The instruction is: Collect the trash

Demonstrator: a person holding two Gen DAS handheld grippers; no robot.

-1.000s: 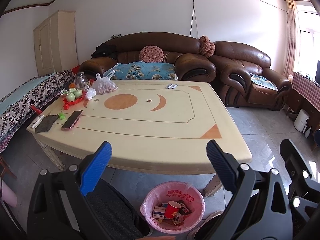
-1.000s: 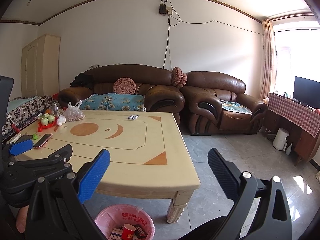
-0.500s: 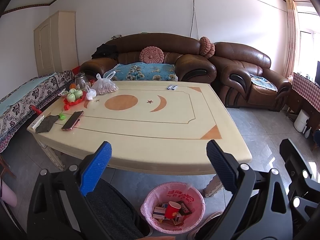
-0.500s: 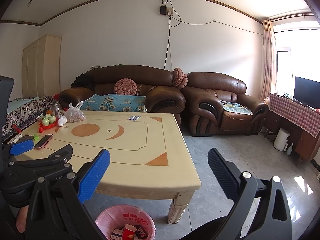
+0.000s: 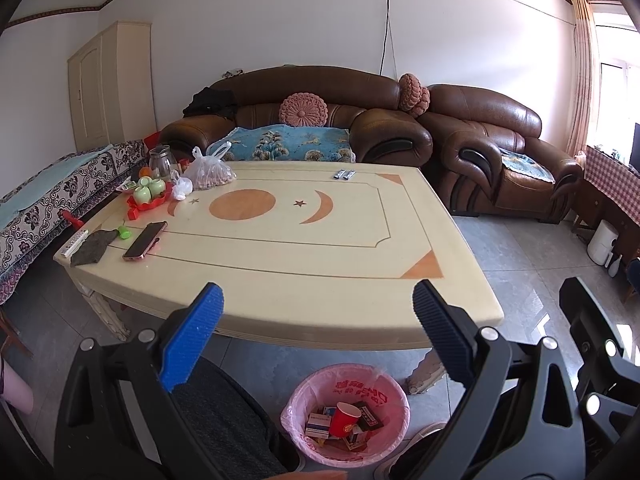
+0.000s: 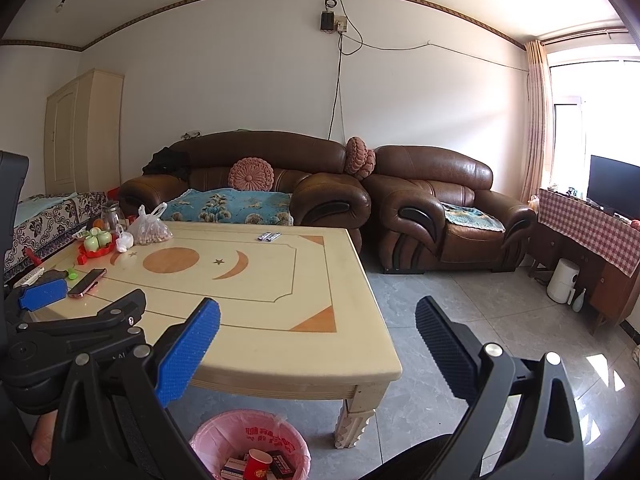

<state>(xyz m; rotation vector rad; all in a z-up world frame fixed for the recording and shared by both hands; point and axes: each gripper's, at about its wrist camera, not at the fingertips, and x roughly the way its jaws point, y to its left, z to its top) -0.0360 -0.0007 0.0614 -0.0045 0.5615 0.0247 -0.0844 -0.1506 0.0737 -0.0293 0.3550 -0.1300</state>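
Barely anything moved since a second ago: both views drifted a touch, objects unchanged. Left gripper fingers spread wide, released, holding nothing, hovering at the near edge of the tabletop. Right gripper likewise released and empty, beside the tabletop's near right corner. Trash bin with pink liner sits on the floor just under the near tabletop edge, between the left gripper's fingers in view; inside it a red paper cup and small boxes. On the tabletop's far left: phone, dark cloth, red tray with green cups, plastic bag. Two small wrappers lie near the far edge.
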